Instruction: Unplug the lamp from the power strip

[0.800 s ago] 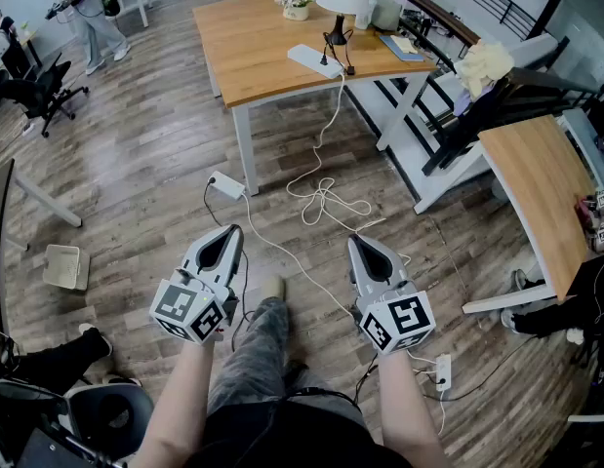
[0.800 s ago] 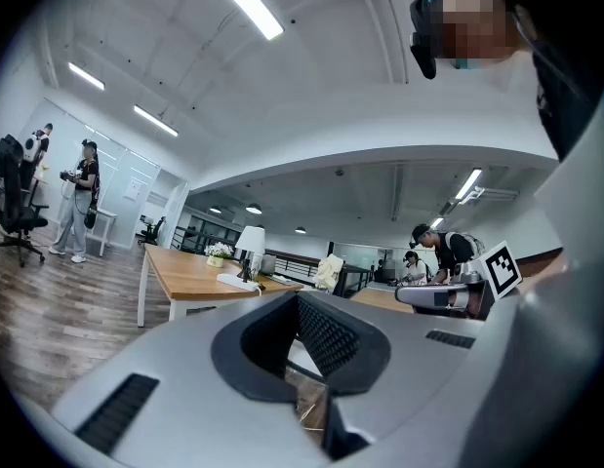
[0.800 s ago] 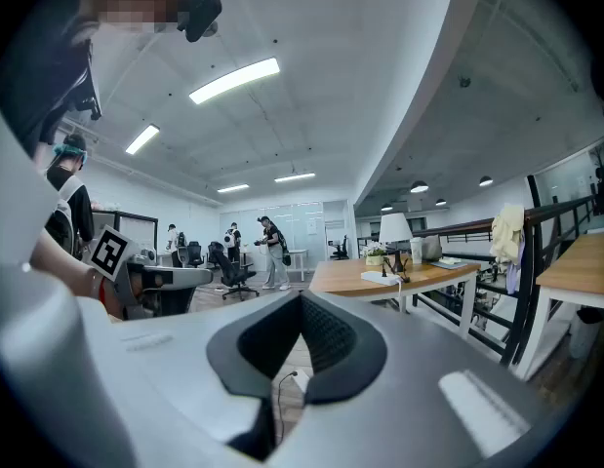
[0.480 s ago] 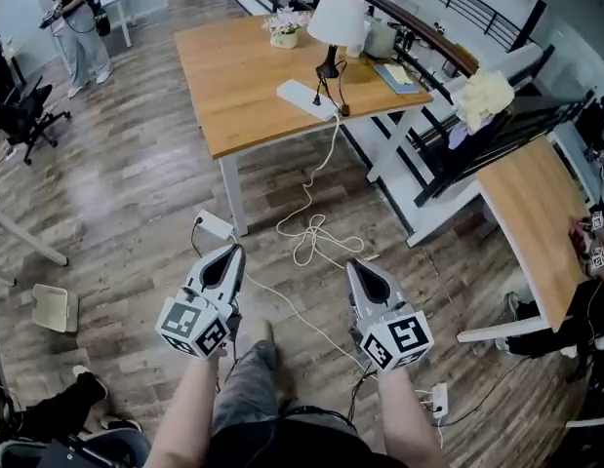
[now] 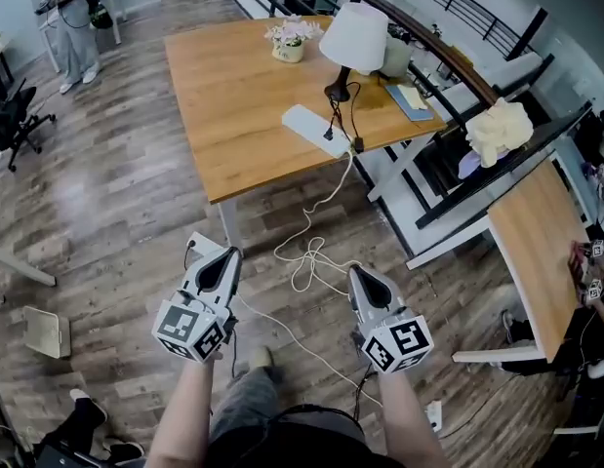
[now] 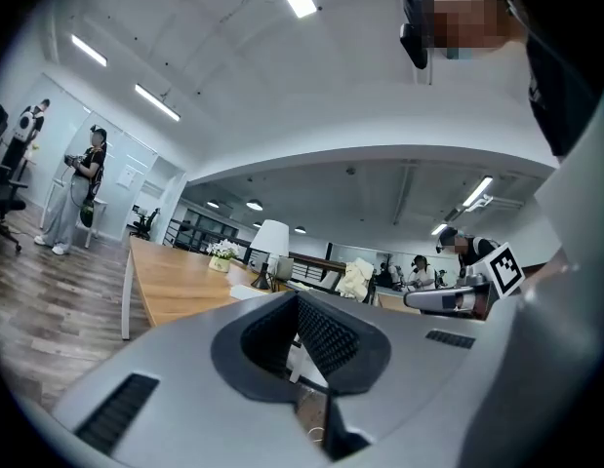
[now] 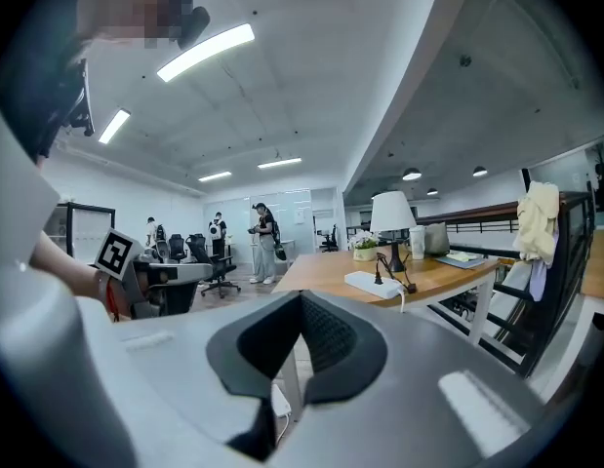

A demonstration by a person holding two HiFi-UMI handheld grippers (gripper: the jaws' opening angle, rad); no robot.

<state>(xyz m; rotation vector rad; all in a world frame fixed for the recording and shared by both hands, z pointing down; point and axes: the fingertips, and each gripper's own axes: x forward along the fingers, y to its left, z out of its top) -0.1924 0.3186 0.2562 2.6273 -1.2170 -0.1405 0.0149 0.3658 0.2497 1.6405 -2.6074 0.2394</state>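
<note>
Head view: left gripper (image 5: 226, 254), closed and empty, hangs well short of the desk (image 5: 233, 96), where the white power strip (image 5: 316, 131) lies near the desk's right edge, lamp (image 5: 353, 42) just behind it. Right gripper (image 5: 361, 272), likewise closed and empty, should open only at the strip, pinch the lamp's plug (image 5: 329, 133) squarely and pull straight out.

Too small to call from the head view: whether the lamp's (image 5: 355, 42) plug sits fully home in the power strip (image 5: 316, 131) on the tabletop (image 5: 233, 96). In the left gripper view, the left claw's (image 6: 300, 298) own body covers the strip's near end. The white cable (image 5: 311, 252) drops off the tabletop's near edge, then disappears behind the person's right forearm (image 5: 411, 419).
</note>
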